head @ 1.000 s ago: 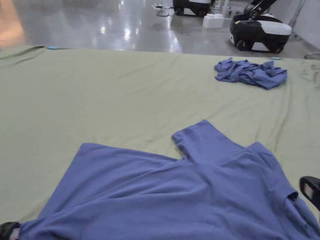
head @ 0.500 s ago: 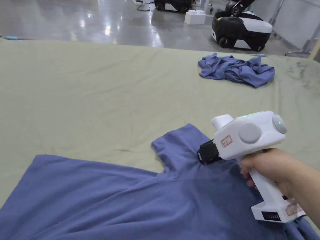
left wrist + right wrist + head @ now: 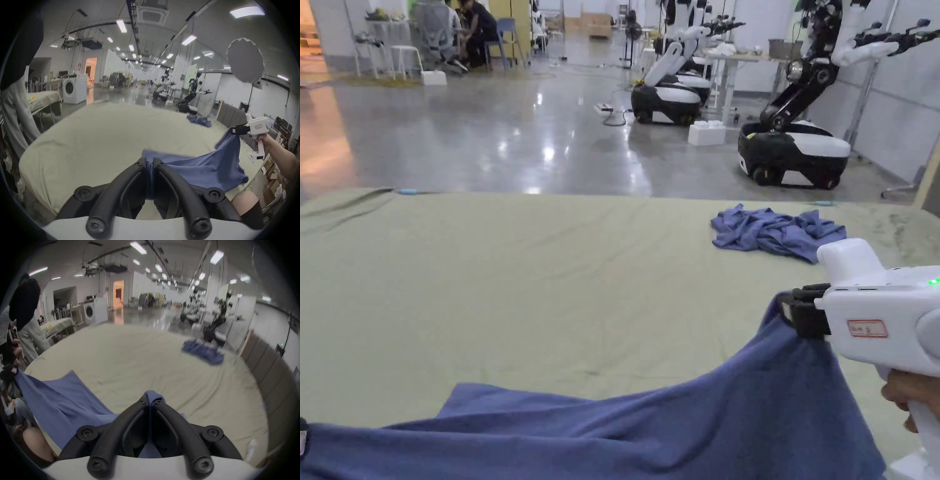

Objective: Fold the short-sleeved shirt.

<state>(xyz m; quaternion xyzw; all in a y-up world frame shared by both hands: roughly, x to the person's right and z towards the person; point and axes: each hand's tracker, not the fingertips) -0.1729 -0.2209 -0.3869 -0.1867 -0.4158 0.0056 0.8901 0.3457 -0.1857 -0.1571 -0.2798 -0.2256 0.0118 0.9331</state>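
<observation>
Here, a blue short-sleeved shirt is held up off a wide table draped in a pale green cloth, stretched between two hand-held grippers. In the head view, the right gripper is a white pistol-shaped tool with black jaws, held in the person's right hand at the right edge of the frame; its jaws are clenched on a raised peak of the shirt, and the fabric slopes down from there toward the lower left. The shirt's far edge trails on the green cloth, near the front of the table. In the left gripper view, the left gripper has its two black jaws closed together with a bunched fold of blue fabric pinched between them, and the shirt spans from there across to the right gripper farther off at the right. In the right gripper view, that gripper's own jaws are likewise pressed together on a small tuft of blue fabric poking up between the tips, with the rest of the shirt sweeping away to the left. Toward the table's far right corner lies a second blue garment in a crumpled heap, well apart from the held shirt. Beyond the table is a glossy grey floor with several wheeled black-and-white robots parked on it.
</observation>
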